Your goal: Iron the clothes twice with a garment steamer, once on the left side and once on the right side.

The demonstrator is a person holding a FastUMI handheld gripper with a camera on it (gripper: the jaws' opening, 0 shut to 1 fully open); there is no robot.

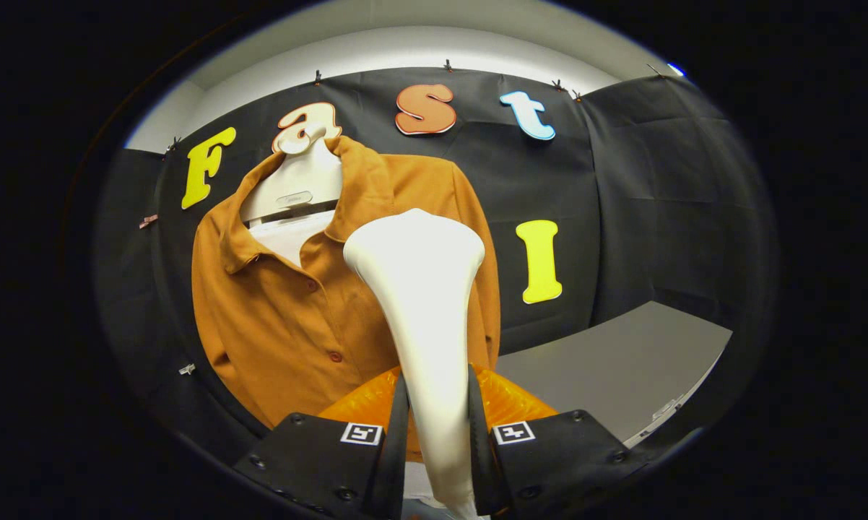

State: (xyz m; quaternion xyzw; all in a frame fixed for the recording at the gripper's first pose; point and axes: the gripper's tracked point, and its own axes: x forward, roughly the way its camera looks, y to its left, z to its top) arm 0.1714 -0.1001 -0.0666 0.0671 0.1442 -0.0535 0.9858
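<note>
Steamer [421,303] first: your hand-held gripper [437,426] is clamped on its white handle, one black finger [398,426] pressing each side of the narrow neck, so the grip is firm and closed. The wide white head rises beyond the fingers and sits in front of the shirt's chest, on the side nearer the desk; whether it touches the fabric you cannot tell from here. Just behind the fingers, low around the neck, you have a translucent orange body [510,404], which may be the steamer's water tank; any contents are hidden, so leave that unjudged.

The brown shirt [282,318] hangs on a white hanger form [298,180] against the black cloth wall, collar open, buttoned down the front, with a white inner layer showing at the neck. A small plate on the hanger form carries marking too small to read.

Each finger mount bears a square black-and-white marker [362,433], a pattern and not text.

A grey desk [622,361] lies beyond the fingers, beside the shirt.
</note>
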